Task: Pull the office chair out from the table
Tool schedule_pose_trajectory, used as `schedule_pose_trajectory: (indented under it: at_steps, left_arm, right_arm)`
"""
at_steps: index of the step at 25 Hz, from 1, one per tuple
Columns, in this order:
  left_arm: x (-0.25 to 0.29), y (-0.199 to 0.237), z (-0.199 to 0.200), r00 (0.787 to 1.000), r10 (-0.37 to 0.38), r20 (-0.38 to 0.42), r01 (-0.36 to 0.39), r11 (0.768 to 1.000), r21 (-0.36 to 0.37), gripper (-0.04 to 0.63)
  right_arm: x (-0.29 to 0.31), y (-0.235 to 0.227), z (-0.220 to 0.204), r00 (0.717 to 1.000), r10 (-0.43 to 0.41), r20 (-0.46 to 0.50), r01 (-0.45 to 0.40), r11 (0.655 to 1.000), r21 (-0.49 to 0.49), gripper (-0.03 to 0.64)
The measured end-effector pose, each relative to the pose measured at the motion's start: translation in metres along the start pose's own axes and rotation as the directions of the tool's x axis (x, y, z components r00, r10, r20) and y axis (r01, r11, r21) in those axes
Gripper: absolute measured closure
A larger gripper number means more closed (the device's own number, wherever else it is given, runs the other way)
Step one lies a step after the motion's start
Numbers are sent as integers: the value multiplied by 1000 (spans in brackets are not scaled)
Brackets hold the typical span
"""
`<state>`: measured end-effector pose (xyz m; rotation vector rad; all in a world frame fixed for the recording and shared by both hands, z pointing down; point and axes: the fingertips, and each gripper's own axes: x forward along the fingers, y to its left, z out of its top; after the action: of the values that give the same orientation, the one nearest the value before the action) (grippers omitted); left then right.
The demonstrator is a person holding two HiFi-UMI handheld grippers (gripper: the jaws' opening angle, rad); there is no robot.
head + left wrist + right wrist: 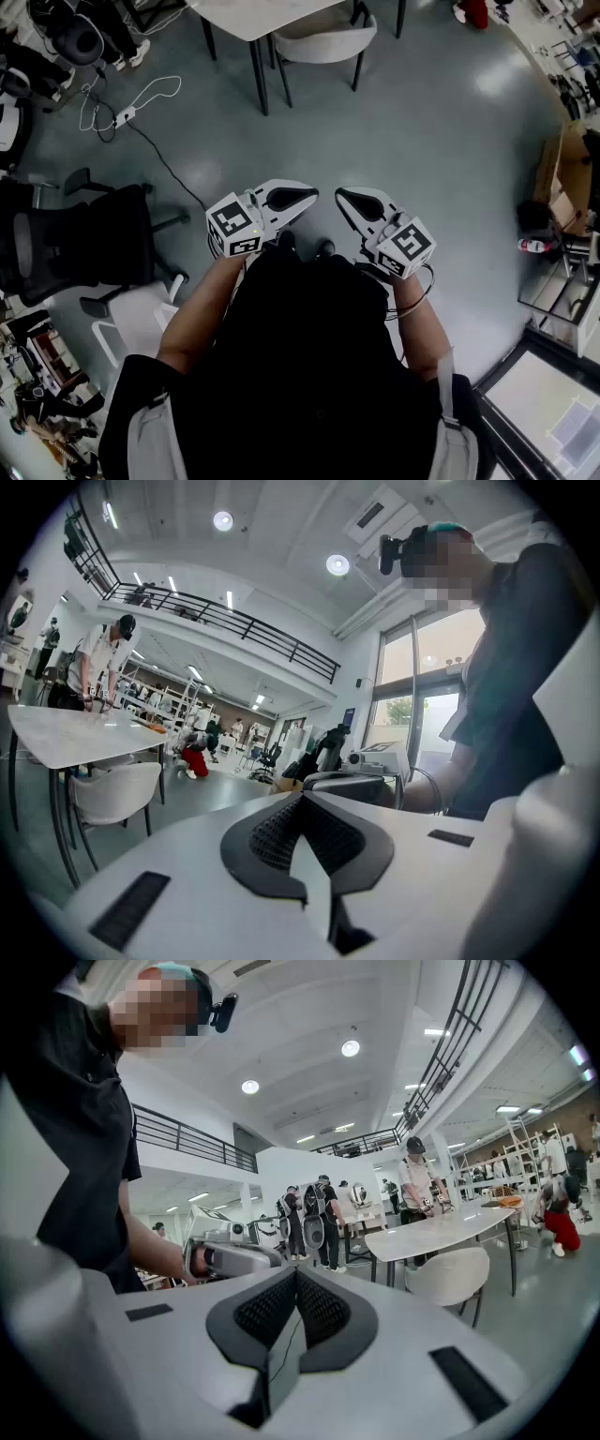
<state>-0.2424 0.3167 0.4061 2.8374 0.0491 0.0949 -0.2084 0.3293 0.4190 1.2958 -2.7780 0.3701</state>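
A pale shell chair (323, 37) stands tucked under a white table (253, 14) at the top of the head view, well away from both grippers. My left gripper (314, 195) and right gripper (339, 195) are held close to my body, tips turned toward each other, both shut and empty. In the left gripper view the shut jaws (302, 803) point level across the room, with the table (66, 738) and chair (112, 794) at the left. The right gripper view has its shut jaws (296, 1279) low in the middle and the table (441, 1232) and chair (450, 1274) at the right.
A black mesh office chair (75, 239) stands on the grey floor at my left, with a white seat (131, 323) beside it. A power strip with a white cable (125, 114) lies at the upper left. Cardboard boxes (562, 183) sit at the right. People stand behind the table (417, 1180).
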Motion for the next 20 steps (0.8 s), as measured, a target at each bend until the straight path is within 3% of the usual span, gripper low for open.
schedule_pose_trajectory:
  at_steps: [8,14,20]
  left_arm:
    - [8,-8,-2,1000,17,9,-17,1000,-7,584]
    - [23,-13,-4,999,51,-9,-51,998,22,584]
    - [43,-17,-15,996,85,-20,-84,996,10,584]
  right_arm:
    - [-14,4,-8,1000,4,-28,-4,1000,-13,598]
    - [-31,-7,-12,997,-45,-55,41,996,-77,595]
    - [-49,-11,-26,995,11,-102,-19,997,-75,595]
